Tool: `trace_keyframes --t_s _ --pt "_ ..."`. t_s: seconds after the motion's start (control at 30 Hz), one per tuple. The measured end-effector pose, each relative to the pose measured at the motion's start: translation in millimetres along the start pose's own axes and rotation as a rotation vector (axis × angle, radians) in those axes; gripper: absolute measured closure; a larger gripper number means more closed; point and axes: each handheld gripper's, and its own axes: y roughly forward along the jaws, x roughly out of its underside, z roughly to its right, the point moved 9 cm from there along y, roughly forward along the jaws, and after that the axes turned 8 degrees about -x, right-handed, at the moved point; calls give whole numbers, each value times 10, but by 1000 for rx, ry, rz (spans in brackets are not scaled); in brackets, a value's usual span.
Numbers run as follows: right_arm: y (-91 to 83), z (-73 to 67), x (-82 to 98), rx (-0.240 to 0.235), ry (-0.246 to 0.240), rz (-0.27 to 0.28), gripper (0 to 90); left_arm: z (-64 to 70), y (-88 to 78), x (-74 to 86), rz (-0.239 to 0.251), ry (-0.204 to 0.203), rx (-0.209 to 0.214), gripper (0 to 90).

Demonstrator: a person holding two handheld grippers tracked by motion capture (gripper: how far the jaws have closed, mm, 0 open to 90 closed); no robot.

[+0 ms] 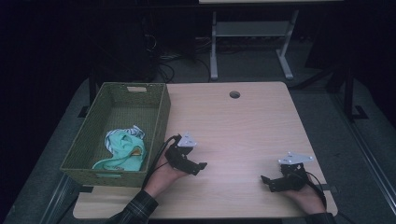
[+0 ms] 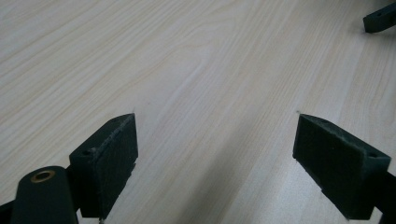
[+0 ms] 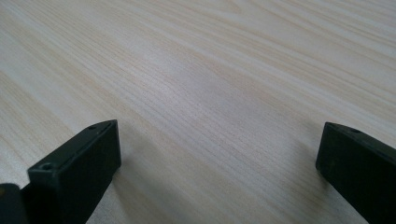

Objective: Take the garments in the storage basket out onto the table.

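— Two grippers sit low over my table (image 1: 243, 126), both with jaws spread wide and nothing between them. The left gripper (image 1: 198, 166) is just right of the basket (image 1: 161, 121), near its front corner; the right gripper (image 1: 267, 181) is close to the near edge, toward the right corner.

— How much room do you have?

— Plenty between them: bare wood across the middle and all the way back to the cable hole (image 1: 234, 94). My right gripper has little margin toward the near and right edges. The left has the basket wall close on its left.

— Which way do they point?

— The left gripper (image 2: 215, 135) points right and slightly toward me; the right gripper (image 3: 219, 144) points left, so they face each other, well apart. In the left gripper view I catch a black jaw tip of the other one at the top right corner.

— And the cloth?

— The cloth (image 1: 122, 149) lies crumpled in the near half of the basket, mint green with a striped patch. The basket's long axis runs away from me, and it overhangs the left edge.

— Surface and room?

— Pale wood grain, smooth. The room is dark, with grey floor, another table's legs (image 1: 214, 46) and cables beyond.
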Motion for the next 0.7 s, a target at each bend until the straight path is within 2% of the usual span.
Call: trace_keyframes --t_s 0.3,0.33,0.37,0.4,0.53,0.7 --pt "1 0 0 0 0 0 0 -7 -20 -13 6 -17 16 135" --pt "0 0 0 1 0 0 0 -7 -32 -24 10 -37 36 135" --pt "0 0 0 1 0 0 0 -7 -32 -24 10 -37 36 135" --pt "0 0 0 0 0 0 0 -5 -44 -47 30 -64 46 135" --pt "0 0 0 0 0 0 0 -39 -68 -83 35 -67 50 136" --pt "0 0 0 1 0 0 0 -34 -104 -115 25 -47 49 135"
